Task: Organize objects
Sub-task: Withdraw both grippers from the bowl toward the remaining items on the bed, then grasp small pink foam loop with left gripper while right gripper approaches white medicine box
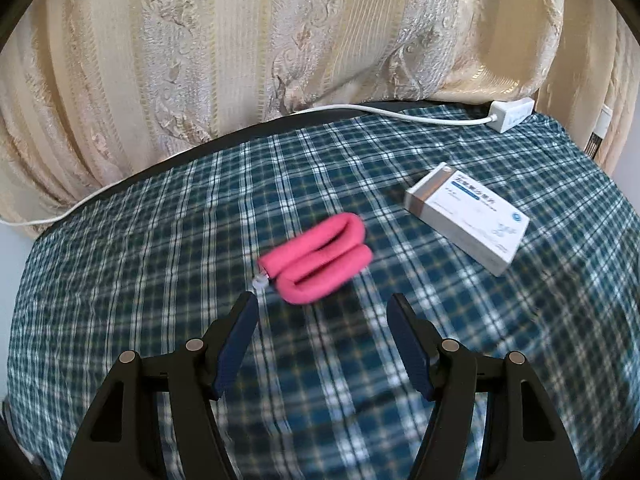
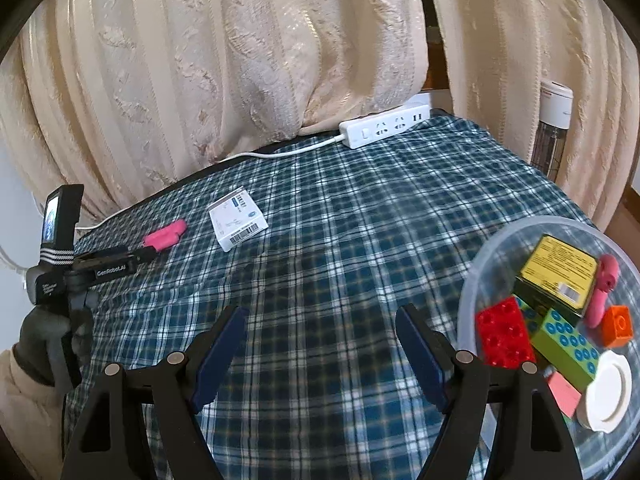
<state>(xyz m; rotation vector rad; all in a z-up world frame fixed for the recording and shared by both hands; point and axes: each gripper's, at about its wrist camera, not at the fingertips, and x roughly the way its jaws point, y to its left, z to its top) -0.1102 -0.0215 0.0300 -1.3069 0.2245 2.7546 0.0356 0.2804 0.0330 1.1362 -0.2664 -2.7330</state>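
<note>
A pink folded foam roll (image 1: 316, 258) lies on the plaid cloth just ahead of my left gripper (image 1: 322, 308), which is open and empty. A white medicine box (image 1: 466, 218) lies to its right. In the right wrist view the pink roll (image 2: 165, 236) and the box (image 2: 238, 224) lie at the far left, with the left gripper (image 2: 140, 255) close to the roll. My right gripper (image 2: 320, 320) is open and empty over bare cloth. A clear round bowl (image 2: 476, 272) at the right holds a red brick (image 2: 504, 334), a green brick, an orange brick, a yellow-labelled box, a pink item and a white lid.
A white power strip (image 2: 384, 128) and its cable lie at the table's back edge, also in the left wrist view (image 1: 512, 114). Cream curtains (image 2: 240, 60) hang right behind the table. A white heater (image 2: 552, 128) stands at the back right.
</note>
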